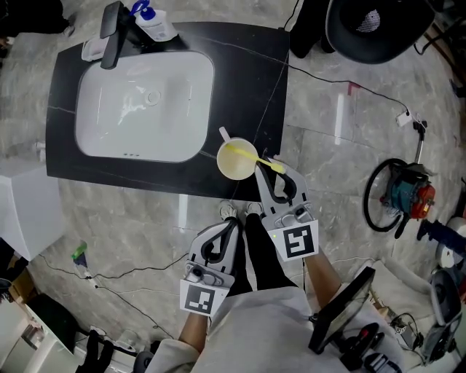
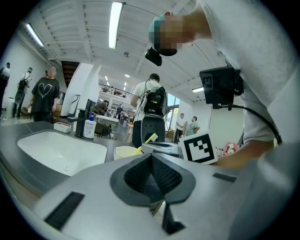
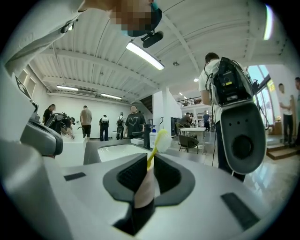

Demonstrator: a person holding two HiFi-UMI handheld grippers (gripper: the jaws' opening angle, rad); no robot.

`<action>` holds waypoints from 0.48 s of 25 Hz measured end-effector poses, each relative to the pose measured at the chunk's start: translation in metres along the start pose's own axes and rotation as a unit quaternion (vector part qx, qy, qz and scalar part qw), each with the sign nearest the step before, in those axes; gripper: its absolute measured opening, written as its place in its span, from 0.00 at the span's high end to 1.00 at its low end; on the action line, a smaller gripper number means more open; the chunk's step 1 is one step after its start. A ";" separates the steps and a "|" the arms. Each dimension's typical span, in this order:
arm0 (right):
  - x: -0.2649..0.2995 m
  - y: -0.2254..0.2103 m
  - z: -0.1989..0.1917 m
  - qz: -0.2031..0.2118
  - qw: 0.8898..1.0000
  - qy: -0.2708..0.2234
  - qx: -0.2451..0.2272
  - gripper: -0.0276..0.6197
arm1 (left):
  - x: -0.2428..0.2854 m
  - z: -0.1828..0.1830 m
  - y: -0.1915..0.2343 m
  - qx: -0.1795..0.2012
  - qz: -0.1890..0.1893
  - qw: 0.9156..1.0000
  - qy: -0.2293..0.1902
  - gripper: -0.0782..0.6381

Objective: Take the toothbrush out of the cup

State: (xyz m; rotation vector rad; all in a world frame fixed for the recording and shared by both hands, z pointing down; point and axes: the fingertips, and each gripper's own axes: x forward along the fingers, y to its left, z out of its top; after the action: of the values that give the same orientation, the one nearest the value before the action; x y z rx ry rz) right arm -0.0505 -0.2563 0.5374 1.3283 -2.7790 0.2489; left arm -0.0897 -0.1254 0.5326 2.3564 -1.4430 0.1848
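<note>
The job stands at the grasp, with the lift not yet made. The right gripper (image 1: pixel 275 173) is pinched on the yellow toothbrush (image 1: pixel 268 165). In the right gripper view its jaws are pressed onto the handle just below the brush head (image 3: pixel 160 140), which sticks up past them. From the head view the other end seems to lean inside the pale yellow cup (image 1: pixel 237 160), so I judge the brush is gripped but not out. The cup stands at the front edge of the black bench (image 1: pixel 247 87), near its front right corner and just right of the white sink (image 1: pixel 95 109). The next move calls for drawing the brush up and away along its own slant, so the handle clears the rim without dragging. The cup looks light, stands close to the edge and nothing steadies it, so a sideways pull could tip it off the bench. The left gripper (image 1: pixel 229 226) hangs back below the front edge, its jaws pressed together with nothing between them, well apart from the cup. A black faucet (image 1: pixel 111 33), a soap bottle (image 1: pixel 155 22) and a small dish (image 1: pixel 93 49) sit at the back left corner, far from the work. Nothing on the bench blocks the way out, and the cables and gear lie on the floor to the right.
</note>
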 end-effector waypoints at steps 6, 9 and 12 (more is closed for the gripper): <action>0.003 0.008 0.006 0.018 1.000 -0.009 0.008 0.91 | -0.002 0.000 0.000 0.003 0.000 1.000 0.002 0.89; 0.004 0.014 0.008 0.022 1.000 -0.010 0.006 0.92 | -0.003 0.003 0.002 0.005 0.003 1.000 -0.001 0.89; 0.003 0.018 0.008 0.021 1.000 -0.009 0.002 0.92 | -0.005 0.005 0.003 0.007 0.005 1.000 -0.005 0.89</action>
State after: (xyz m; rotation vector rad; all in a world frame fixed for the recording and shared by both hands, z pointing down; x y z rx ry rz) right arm -0.0659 -0.2492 0.5282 1.2804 -2.8242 0.2465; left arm -0.0947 -0.1243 0.5273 2.3646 -1.4619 0.1864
